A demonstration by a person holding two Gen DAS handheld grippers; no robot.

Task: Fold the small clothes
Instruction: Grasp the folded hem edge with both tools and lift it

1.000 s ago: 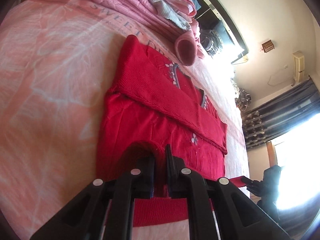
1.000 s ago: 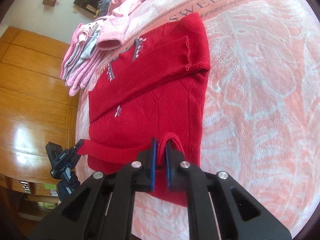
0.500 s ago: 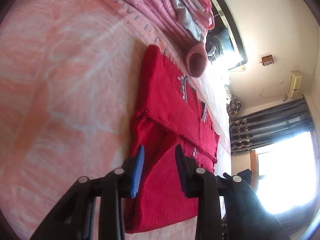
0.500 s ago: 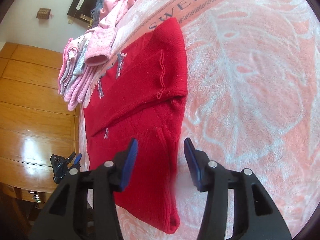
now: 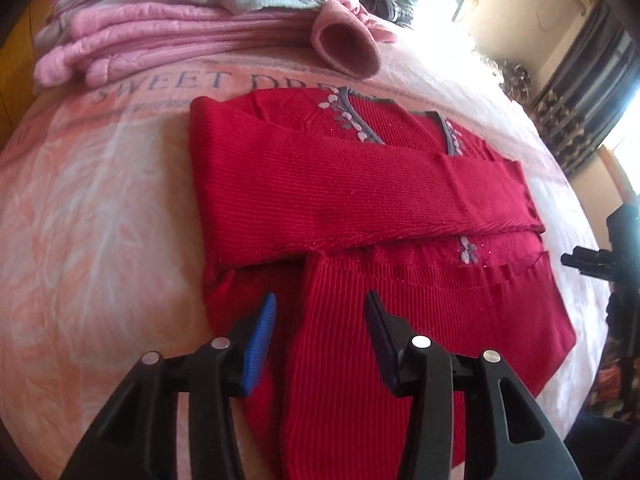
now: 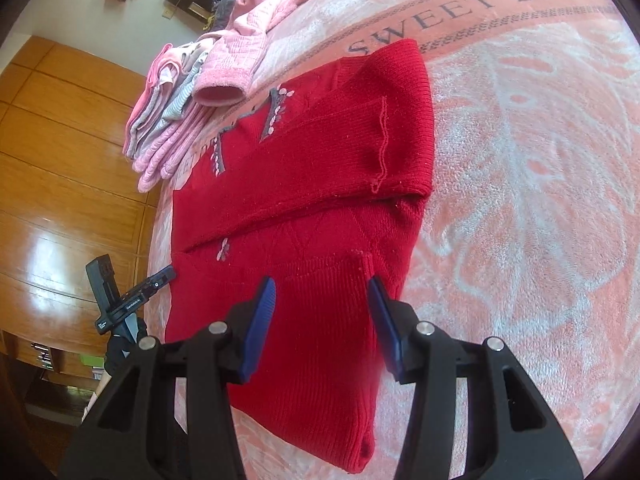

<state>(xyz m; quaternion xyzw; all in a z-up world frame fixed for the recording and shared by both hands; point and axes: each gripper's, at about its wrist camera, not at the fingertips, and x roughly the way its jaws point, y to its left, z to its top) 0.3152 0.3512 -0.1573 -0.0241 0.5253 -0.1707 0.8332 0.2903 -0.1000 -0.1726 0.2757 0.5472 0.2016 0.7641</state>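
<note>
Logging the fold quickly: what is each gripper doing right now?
Left gripper: open, holding nothing, over the red sweater.
Right gripper: open, holding nothing.

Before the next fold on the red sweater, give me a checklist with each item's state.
1. Left gripper open and empty: ok.
2. Right gripper open and empty: ok.
3. Sleeve laid across the red sweater: ok.
4. Ribbed hem turned up over the body: ok.
5. Hem fold lying even: not ok, it sits skewed in the left wrist view.
6. Pink folded stack apart from the sweater: ok.
</note>
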